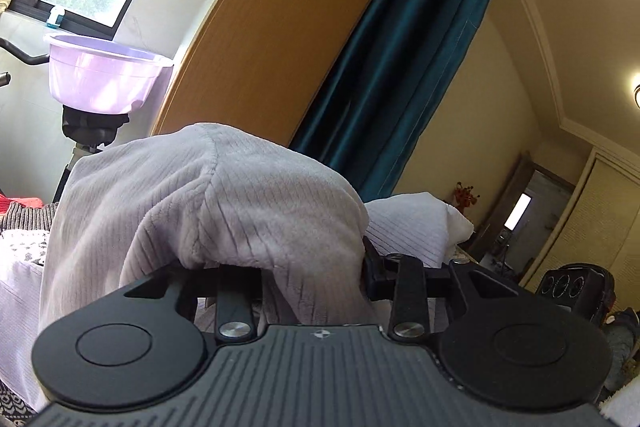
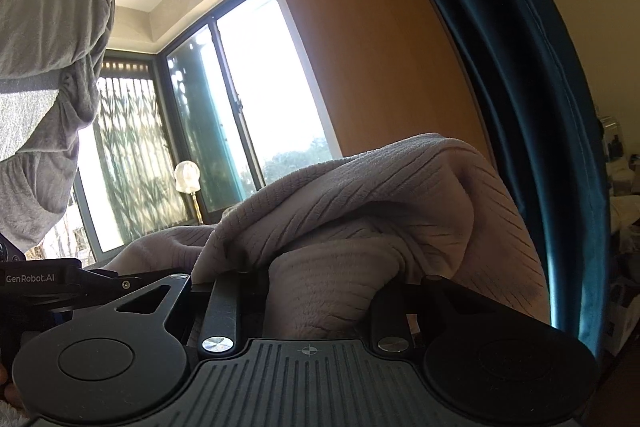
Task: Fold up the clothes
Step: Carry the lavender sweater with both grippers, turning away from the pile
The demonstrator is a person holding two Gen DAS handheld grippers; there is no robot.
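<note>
Left wrist: grey ribbed garment (image 1: 208,203) bunched over left jaws, gripped. Right wrist: same garment (image 2: 384,211) clamped in right jaws.

The one readable text is "GenRobot.AI", in pale letters on a black device body (image 2: 36,281) at about nine o'clock in the right wrist view, probably the other handheld gripper, while the left wrist view offers no legible lettering.
</note>
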